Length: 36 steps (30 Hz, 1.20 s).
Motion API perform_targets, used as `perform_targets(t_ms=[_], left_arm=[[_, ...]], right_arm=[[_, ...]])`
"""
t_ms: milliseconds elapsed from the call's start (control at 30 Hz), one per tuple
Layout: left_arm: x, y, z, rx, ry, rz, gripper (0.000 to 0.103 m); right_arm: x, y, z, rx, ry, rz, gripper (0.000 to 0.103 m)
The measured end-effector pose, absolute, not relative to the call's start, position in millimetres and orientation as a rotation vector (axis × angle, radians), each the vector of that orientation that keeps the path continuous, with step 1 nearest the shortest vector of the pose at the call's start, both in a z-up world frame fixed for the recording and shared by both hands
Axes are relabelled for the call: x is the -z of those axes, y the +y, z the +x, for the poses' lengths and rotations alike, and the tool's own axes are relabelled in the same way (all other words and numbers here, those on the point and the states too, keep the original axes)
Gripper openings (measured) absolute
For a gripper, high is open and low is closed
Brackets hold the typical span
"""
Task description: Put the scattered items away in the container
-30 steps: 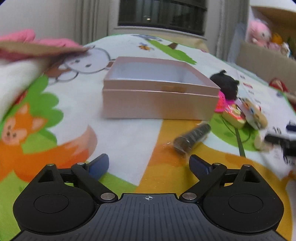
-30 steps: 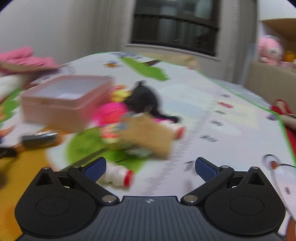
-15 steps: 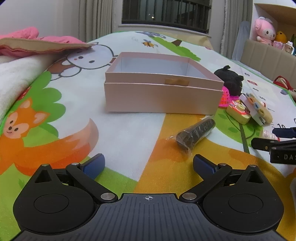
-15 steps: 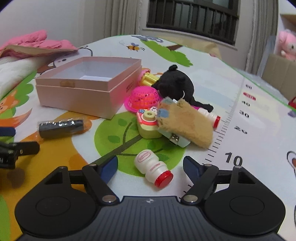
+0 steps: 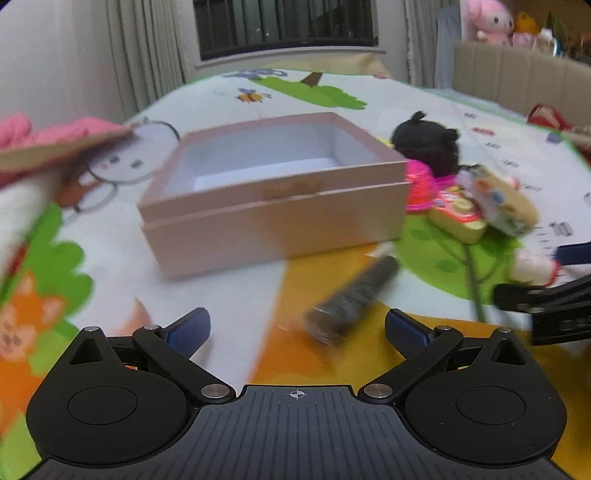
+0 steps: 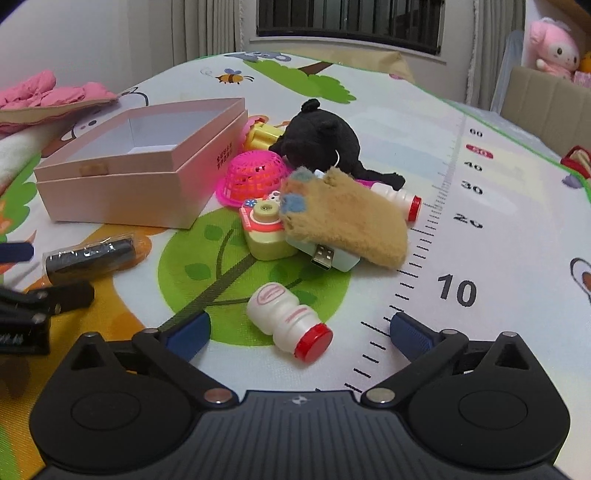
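Your two wrist cameras sit low over the play mat (image 6: 480, 122), facing the window (image 6: 351, 18); both views share the pink box (image 5: 273, 192) and wrapped dark roll (image 6: 88, 254).

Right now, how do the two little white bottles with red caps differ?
The near bottle lies alone on the green tree print, just ahead of the right gripper, whose jaws are open; the far bottle lies by the toy pile, against the furry brown pouch. The near bottle shows whole, with a pink label; the far bottle is partly hidden behind the pouch. Both lie on their sides on the mat, caps pointing right, outside the box.
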<state>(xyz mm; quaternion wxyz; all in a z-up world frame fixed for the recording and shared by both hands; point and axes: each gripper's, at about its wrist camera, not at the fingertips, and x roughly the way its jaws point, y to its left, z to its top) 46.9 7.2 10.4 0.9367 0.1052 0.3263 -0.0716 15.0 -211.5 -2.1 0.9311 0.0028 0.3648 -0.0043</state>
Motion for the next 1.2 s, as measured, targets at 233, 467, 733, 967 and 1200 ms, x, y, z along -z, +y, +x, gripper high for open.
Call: perform_targets(t_ms=[233,467,733,967,1200], left_arm=[[-3,40,58,0.100,0.704,0.091,0.103],[-1,41,55,0.066,0.721,0.061,0.103],[-3,44,50,0.073,0.780,0.025,0.103],[-5,38,43,0.043,0.737,0.044,0.103],[-18,9,21,0.174,0.623,0.113,0.103]], right_arm=[[0,-221,19,-0.025,0.786,0.074,0.103],[0,-219,14,-0.015,0.745,0.078,0.103],[0,-214,11,-0.016,0.739,0.041,0.103],[0,-212,9,-0.015,0.736,0.031,0.103],[-1,-210,3,-0.001,0.707,0.019,0.103]])
